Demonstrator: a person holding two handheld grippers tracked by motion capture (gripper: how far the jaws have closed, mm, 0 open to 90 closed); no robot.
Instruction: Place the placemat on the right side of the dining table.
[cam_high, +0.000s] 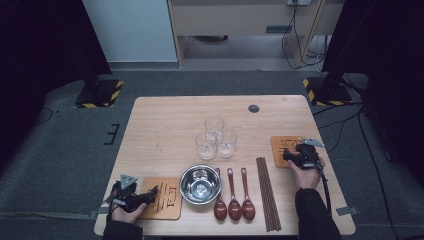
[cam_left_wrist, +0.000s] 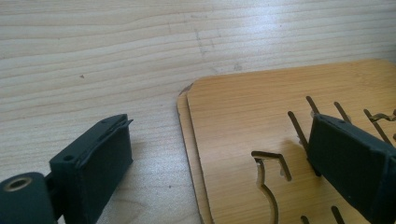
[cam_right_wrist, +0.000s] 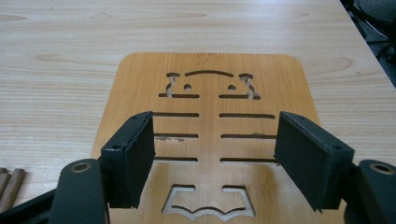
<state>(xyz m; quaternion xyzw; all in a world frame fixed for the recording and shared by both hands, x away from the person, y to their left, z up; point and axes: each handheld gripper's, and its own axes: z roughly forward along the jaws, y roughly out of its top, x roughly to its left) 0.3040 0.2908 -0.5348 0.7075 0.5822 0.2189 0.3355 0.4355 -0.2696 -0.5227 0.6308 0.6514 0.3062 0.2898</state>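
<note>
left gripper (cam_high: 150, 192) jaws wide apart over the near-left wooden mat (cam_high: 162, 197), straddling its corner, holding nothing. looks like two mats stacked there (cam_left_wrist: 243, 140). right gripper (cam_high: 286, 152) also gaping, empty, over the right-edge mat (cam_high: 281, 145), cutout pattern between its jaws (cam_right_wrist: 212, 130). steel bowl (cam_high: 200, 184) just right of the left mat.

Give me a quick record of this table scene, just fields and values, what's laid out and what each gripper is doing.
surface: wooden table
left gripper: open, over left bamboo mat
right gripper: open, over right bamboo mat
centre: steel bowl, three glasses
cutlery: three wooden spoons, chopsticks
held: nothing
</note>
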